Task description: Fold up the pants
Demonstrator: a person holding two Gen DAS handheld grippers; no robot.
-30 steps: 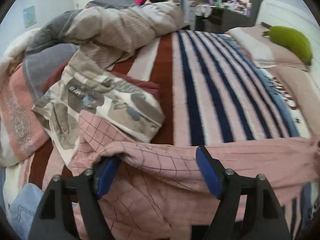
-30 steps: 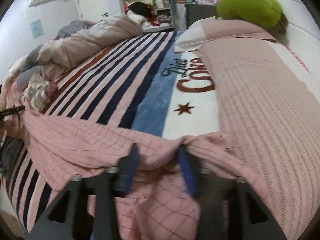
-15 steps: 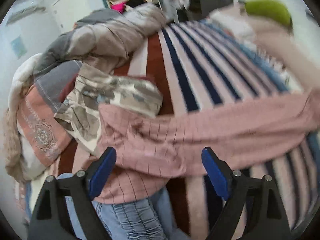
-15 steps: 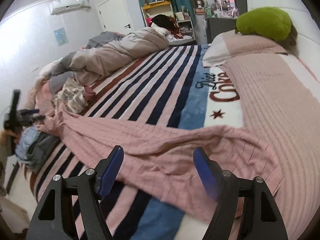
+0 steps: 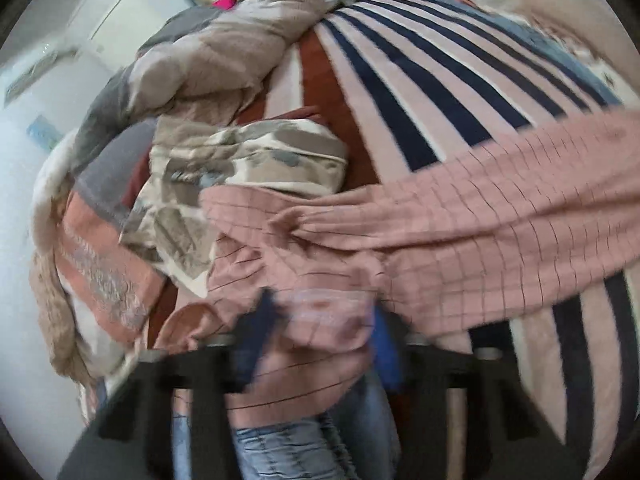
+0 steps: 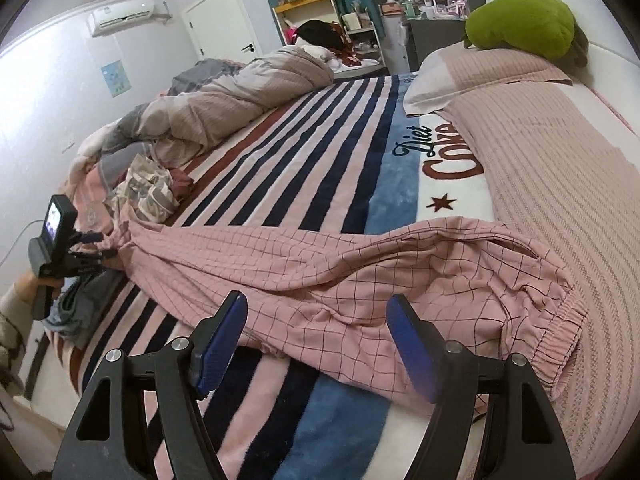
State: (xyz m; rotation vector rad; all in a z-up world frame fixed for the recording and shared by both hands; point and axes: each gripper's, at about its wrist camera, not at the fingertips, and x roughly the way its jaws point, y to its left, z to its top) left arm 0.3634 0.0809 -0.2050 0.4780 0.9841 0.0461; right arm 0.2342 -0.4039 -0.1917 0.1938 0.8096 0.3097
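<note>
The pants (image 6: pixel 360 264) now lie stretched across the striped bed (image 6: pixel 304 168), waistband beyond the right tongs (image 6: pixel 316 344) and cuffs far off at the left tongs (image 5: pixel 320 332). A second ago both tongs held cloth; now the right tongs stand released, nothing between their pads, the cloth just ahead. The left tongs have just been closing and are clenched on the cuff end, though the view is blurred. I judge the spread done and the first fold next. Ahead of both, the bed is bare stripes, good room. Beside the left tongs crowd jeans (image 5: pixel 288 448), a patterned garment (image 5: pixel 240 168) and the duvet (image 5: pixel 208 52).
</note>
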